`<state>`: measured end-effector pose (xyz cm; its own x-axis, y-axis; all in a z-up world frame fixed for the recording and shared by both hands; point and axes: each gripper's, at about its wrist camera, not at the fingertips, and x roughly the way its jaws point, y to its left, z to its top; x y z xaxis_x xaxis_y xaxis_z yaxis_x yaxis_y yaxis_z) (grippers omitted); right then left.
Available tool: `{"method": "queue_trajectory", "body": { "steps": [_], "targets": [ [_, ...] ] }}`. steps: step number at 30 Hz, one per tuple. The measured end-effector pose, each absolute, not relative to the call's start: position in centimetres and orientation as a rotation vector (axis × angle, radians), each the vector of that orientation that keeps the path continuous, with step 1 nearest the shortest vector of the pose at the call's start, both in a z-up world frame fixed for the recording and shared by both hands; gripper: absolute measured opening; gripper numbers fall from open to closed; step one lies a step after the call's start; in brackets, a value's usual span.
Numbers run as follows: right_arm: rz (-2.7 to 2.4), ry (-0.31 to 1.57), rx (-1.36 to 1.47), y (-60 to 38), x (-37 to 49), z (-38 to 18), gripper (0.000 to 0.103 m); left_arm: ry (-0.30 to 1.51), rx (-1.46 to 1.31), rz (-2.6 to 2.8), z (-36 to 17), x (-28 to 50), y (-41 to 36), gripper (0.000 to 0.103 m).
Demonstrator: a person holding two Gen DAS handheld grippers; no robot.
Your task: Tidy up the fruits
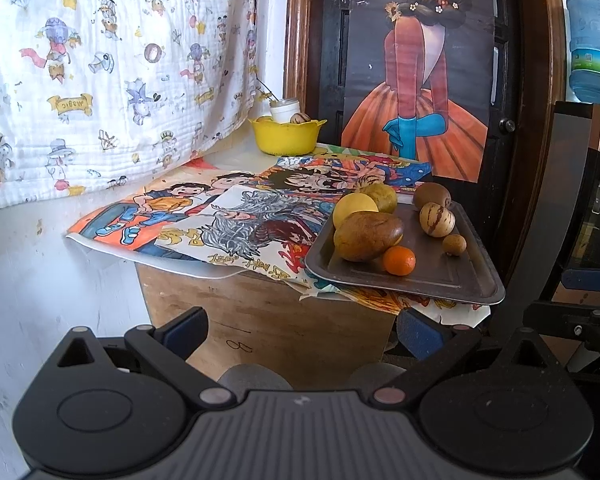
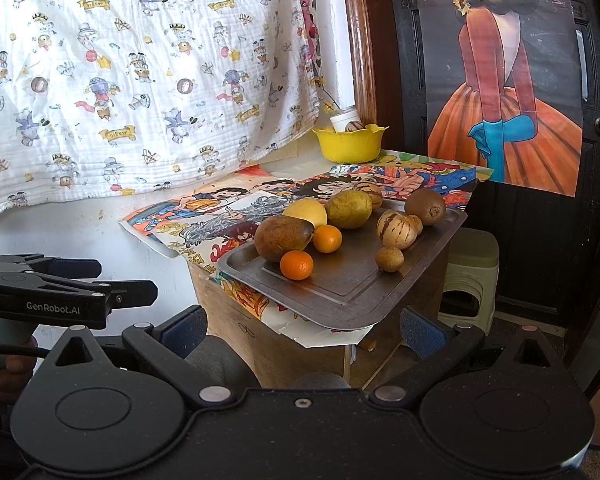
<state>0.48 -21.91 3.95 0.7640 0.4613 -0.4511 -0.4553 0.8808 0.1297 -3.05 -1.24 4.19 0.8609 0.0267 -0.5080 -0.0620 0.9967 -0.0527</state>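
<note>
Resting on a grey tray (image 2: 340, 284), mixed fruits (image 2: 284, 237) face two open, empty claws (image 2: 304, 326).

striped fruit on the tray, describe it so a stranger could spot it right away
Find the grey metal tray on the picture-covered box. Toward its far right sits the cream oval fruit with dark purple stripes, beside the fuzzy brown kiwi. It alone on the tray is striped.

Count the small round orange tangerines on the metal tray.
2: one tangerine at the grey metal tray's near edge, the other behind it beside the brown pear. More may be hidden.
</note>
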Motion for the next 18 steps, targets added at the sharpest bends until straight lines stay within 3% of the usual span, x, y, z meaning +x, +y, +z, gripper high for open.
{"method": "queue_trajectory", "body": {
  "steps": [18],
  "targets": [
    [0.498,0.495,0.013,-21.89,0.47,3.97,0.102,0.511,-0.102,0.032,4.3,-3.33,-0.99,0.103]
  ]
}}
